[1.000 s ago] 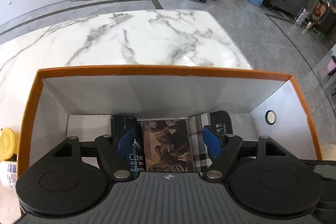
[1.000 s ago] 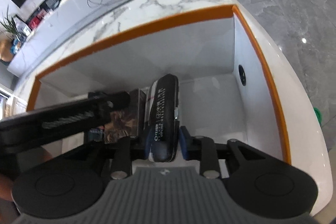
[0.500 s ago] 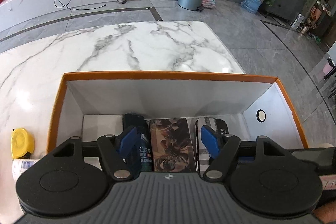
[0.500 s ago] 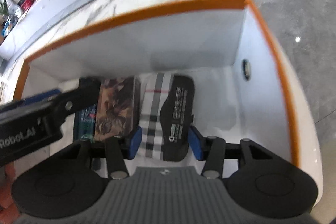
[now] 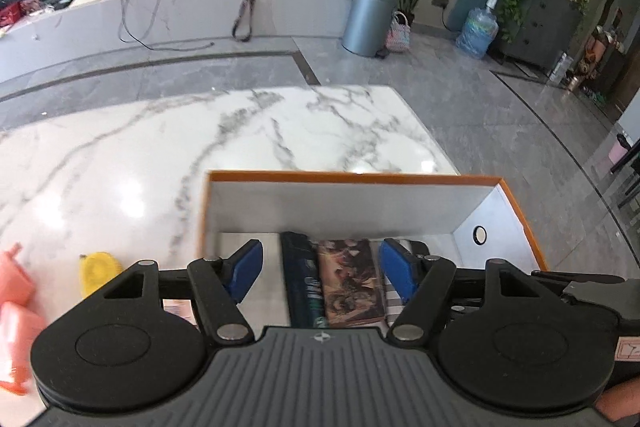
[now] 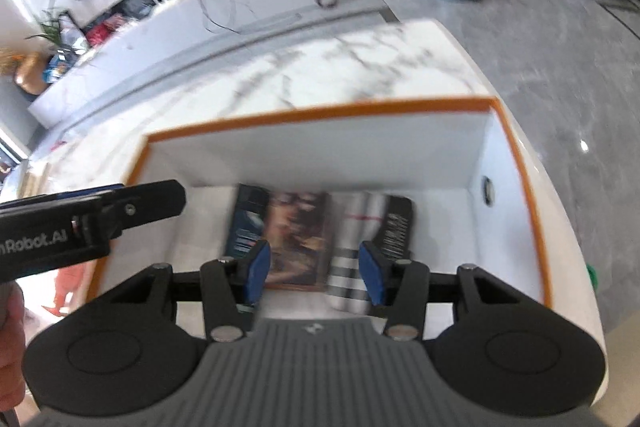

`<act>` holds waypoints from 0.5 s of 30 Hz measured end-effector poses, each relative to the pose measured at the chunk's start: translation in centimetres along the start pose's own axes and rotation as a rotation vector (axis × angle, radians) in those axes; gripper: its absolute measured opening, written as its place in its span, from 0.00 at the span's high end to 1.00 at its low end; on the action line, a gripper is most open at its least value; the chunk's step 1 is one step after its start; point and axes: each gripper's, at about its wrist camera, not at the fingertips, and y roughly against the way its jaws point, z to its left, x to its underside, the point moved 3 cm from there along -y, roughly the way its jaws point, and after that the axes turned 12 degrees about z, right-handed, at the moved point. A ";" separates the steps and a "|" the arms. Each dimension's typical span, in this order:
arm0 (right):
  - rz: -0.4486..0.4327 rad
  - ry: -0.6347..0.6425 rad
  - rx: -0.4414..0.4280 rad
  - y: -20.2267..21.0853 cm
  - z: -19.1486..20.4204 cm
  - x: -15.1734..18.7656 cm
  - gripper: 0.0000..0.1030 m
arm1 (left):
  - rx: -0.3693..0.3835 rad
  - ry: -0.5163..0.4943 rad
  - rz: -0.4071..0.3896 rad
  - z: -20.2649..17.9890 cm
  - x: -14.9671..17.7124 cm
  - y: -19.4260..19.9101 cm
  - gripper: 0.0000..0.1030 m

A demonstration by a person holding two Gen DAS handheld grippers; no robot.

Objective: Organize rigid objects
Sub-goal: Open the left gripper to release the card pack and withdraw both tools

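Note:
A white box with an orange rim (image 5: pixel 360 178) (image 6: pixel 320 115) stands on the marble table. In it lie side by side a dark blue bottle (image 5: pixel 302 279) (image 6: pixel 246 223), a brown picture box (image 5: pixel 350 281) (image 6: pixel 298 235), a plaid item (image 6: pixel 352 267) and a black case (image 6: pixel 396 227). My left gripper (image 5: pixel 322 275) is open and empty, raised above the box's near left part. My right gripper (image 6: pixel 314 273) is open and empty above the box, over the picture box and plaid item. The left gripper's body shows in the right wrist view (image 6: pixel 92 219).
A yellow tape measure (image 5: pixel 98 271) and pink objects (image 5: pixel 14 303) lie on the marble table (image 5: pixel 200 155) left of the box. A green object (image 6: pixel 592 277) peeks out at the box's right. The table's right edge drops to grey floor.
My right gripper let go of the black case, which now lies in the box, and pulled up and back. My left gripper rose and shifted left; both views are motion blurred.

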 end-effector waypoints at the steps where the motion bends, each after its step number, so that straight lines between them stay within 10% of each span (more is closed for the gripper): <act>1: -0.020 0.016 -0.013 0.5 0.8 0.1 0.52 | -0.006 0.005 -0.010 0.4 0.1 0.6 0.23; 15: -0.140 0.318 -0.165 2.3 13.3 3.4 0.51 | -0.080 0.136 -0.158 8.6 4.3 7.0 0.23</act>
